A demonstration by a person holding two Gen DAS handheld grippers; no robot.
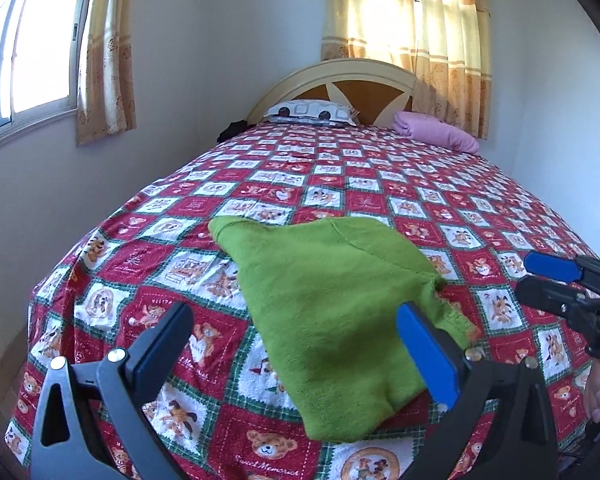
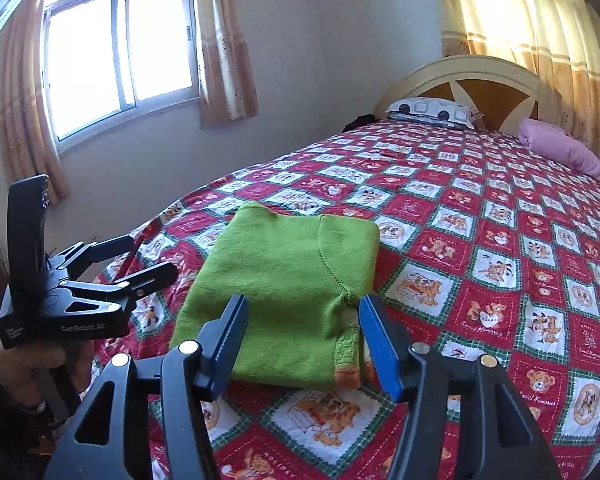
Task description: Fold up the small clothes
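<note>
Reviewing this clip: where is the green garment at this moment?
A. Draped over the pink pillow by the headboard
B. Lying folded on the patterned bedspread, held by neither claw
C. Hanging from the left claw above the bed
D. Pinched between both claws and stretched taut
B: the green garment lies folded flat on the bedspread, while the left claw and the right claw both stand open, gripping nothing.

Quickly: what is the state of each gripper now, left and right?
Left gripper: open, holding nothing, above the green sweater.
Right gripper: open, holding nothing; the sweater lies folded on the bed.
</note>
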